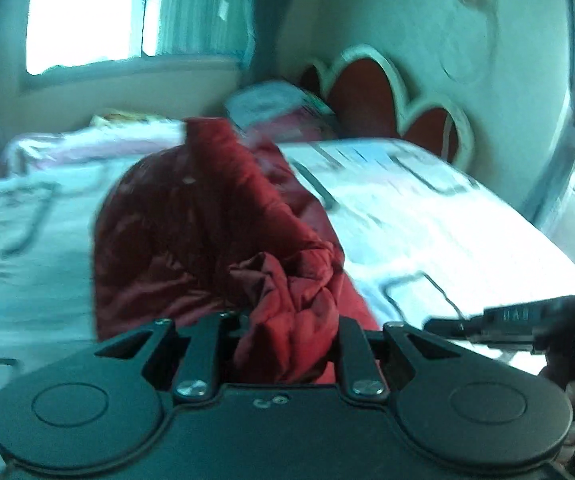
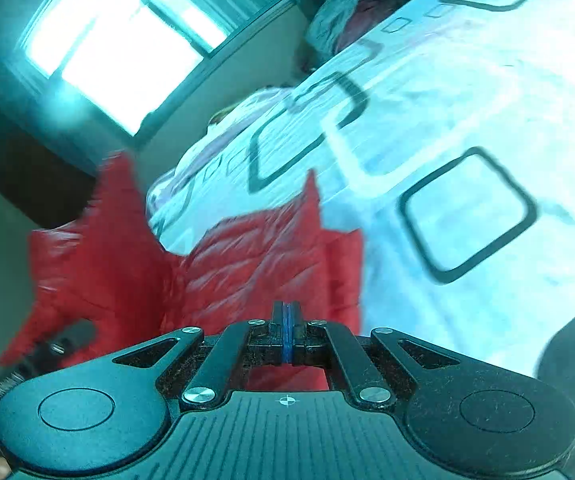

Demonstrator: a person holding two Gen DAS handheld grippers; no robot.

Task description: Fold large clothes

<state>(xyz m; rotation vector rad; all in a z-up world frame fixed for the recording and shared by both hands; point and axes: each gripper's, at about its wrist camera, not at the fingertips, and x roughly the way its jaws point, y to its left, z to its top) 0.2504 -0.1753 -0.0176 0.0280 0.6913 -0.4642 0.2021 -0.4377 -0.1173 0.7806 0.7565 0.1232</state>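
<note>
- Your left gripper (image 1: 287,344) is clenched on a bunched wad of the red jacket (image 1: 207,232) (fabric is packed between the jaws and spills out over them).
- Your right gripper (image 2: 286,332) is pressed fully closed, blue pads face to face. The red jacket (image 2: 255,264) sits right behind the tips in the right wrist view; whether a thin edge is pinched there, you cannot tell from this blur.
- Jacket look: dark red, shiny, quilted puffer-type cloth, heavily creased. Not flat, not folded. In the left wrist view it rises from the gripper in a tall crumpled ridge with a small pale dot (possibly a snap) near the top.
- Jacket place: over the bed (image 1: 427,220), roughly mid-width, stretching from the near edge toward the headboard (image 1: 367,100). In the right wrist view part of it hangs off the bed's side, against the wall below the window (image 2: 119,40).
- The bed has a white cover with dark rounded-square outlines.
- A bundle of pale and red bedding (image 1: 279,112) sits at the head end of the bed, beyond the jacket.
- Right gripper's body shows at the right edge of the left wrist view, near the bed's corner (image 1: 527,320).
- Both views are motion-smeared.
</note>
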